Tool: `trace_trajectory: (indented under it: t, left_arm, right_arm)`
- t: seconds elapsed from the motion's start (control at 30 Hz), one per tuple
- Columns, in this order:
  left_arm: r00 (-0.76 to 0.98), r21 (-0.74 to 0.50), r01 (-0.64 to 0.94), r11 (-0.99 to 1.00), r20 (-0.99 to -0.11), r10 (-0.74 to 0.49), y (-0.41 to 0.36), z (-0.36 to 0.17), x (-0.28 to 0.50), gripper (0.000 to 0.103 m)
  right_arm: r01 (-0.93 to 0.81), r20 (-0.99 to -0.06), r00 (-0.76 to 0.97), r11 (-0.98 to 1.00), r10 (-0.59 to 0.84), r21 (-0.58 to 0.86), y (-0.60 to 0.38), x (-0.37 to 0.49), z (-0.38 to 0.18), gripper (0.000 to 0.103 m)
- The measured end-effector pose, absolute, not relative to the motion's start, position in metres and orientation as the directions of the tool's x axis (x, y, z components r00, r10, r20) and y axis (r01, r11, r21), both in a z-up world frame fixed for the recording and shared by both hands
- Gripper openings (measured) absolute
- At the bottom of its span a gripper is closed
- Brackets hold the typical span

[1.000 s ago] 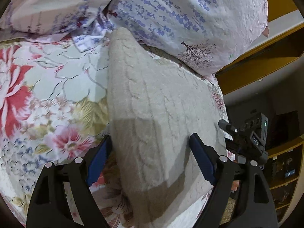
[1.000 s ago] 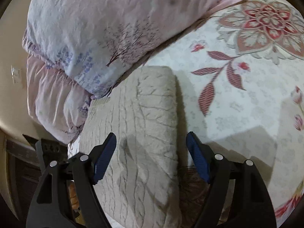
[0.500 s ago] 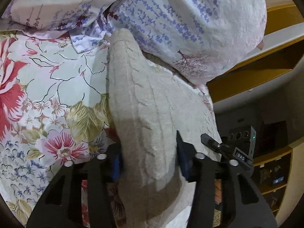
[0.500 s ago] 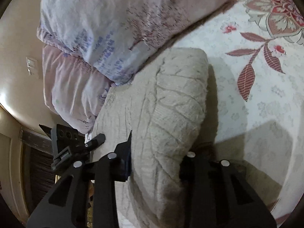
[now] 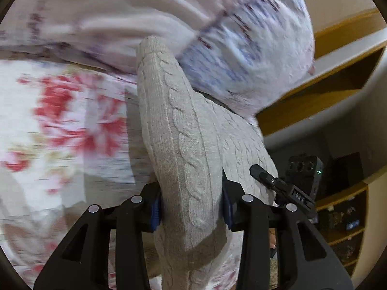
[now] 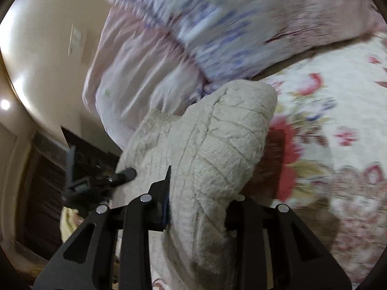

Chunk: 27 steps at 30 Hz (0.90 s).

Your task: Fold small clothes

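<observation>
— Cable-knit sweater point(image 5: 188, 149), beige, is what both claws have hold of; where does it sit for the left one?

— Straight between the left gripper point(image 5: 191, 207)'s blue pads point(image 5: 156, 209); its jaws have just been closing and now they pinch a thick fold of the knit, which rises ahead of the claw in a raised ridge and ends in a rounded corner near the pillow point(image 5: 254, 55).

— And the right?

— Much the same; the right gripper point(image 6: 198, 203)'s jaws have also just been closing, and a bunched wad of the sweater point(image 6: 217, 145) is clamped between them; only the left pad point(image 6: 165, 203) shows, the other is hidden behind the cloth.

— What lies around the claws?

— To the left of the left claw, the floral bedsheet point(image 5: 72, 125), red blooms on white, badly blurred; ahead and to its right the lavender-print pillow; further right a yellow wooden shelf point(image 5: 338, 84); just right of its fingers, the other gripper's black body, touching the knit there.

— From the right claw's view?

— Pillows point(image 6: 217, 24) ahead and above; the bedsheet point(image 6: 338, 120) to its right; the left gripper's black tip point(image 6: 123, 175) on the sweater to its left; a cream wall point(image 6: 48, 36) beyond that.
</observation>
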<state>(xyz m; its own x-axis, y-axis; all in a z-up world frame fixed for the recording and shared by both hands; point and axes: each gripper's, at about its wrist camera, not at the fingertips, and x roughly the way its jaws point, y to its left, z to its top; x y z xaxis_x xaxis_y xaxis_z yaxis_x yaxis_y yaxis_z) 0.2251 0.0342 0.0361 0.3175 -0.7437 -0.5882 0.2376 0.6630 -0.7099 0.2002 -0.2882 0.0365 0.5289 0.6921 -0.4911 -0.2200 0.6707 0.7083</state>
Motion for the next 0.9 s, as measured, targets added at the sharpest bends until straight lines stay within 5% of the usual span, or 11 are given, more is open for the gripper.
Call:
trace_trajectory:
  t: [0.1, 0.17, 0.27, 0.5, 0.53, 0.67, 0.8, 0.9]
  left_arm:
    - [0.34, -0.687, 0.176, 0.705, -0.63, -0.698, 0.062, 0.021, 0.232, 0.042]
    - [0.322, -0.707, 0.101, 0.7, -0.643, -0.695, 0.076, -0.003, 0.238, 0.047]
    - [0.319, -0.756, 0.072, 0.651, -0.601, -0.733, 0.085, -0.018, 0.239, 0.053]
    - [0.401, -0.649, 0.139, 0.748, -0.654, -0.642, 0.091, 0.005, 0.225, 0.062]
    - [0.407, -0.632, 0.143, 0.762, -0.664, -0.627, 0.09, 0.006, 0.223, 0.062]
    - [0.431, -0.572, 0.155, 0.806, -0.695, -0.576, 0.083, 0.007, 0.223, 0.064]
    - [0.452, -0.512, 0.166, 0.843, -0.72, -0.527, 0.075, 0.007, 0.225, 0.07]
    - [0.46, -0.483, 0.172, 0.859, -0.732, -0.503, 0.071, 0.006, 0.227, 0.073]
  right_arm:
    - [-0.219, -0.554, 0.496, 0.714, 0.669, 0.665, -0.255, 0.21, 0.021, 0.029]
    - [-0.167, -0.632, 0.458, 0.758, 0.625, 0.63, -0.239, 0.221, 0.003, 0.044]
    - [-0.127, -0.62, 0.426, 0.722, 0.659, 0.68, -0.246, 0.226, -0.004, 0.052]
    - [-0.106, -0.575, 0.529, 0.721, 0.624, 0.684, -0.278, 0.222, 0.016, 0.052]
    - [-0.103, -0.575, 0.536, 0.723, 0.619, 0.683, -0.278, 0.224, 0.017, 0.05]
    - [-0.145, -0.594, 0.597, 0.8, 0.54, 0.582, -0.264, 0.229, 0.028, 0.011]
    - [-0.289, -0.528, 0.73, 0.896, 0.434, 0.338, -0.239, 0.211, 0.06, 0.01]
    - [-0.261, -0.591, 0.744, 0.95, 0.312, 0.172, -0.224, 0.214, 0.056, 0.01]
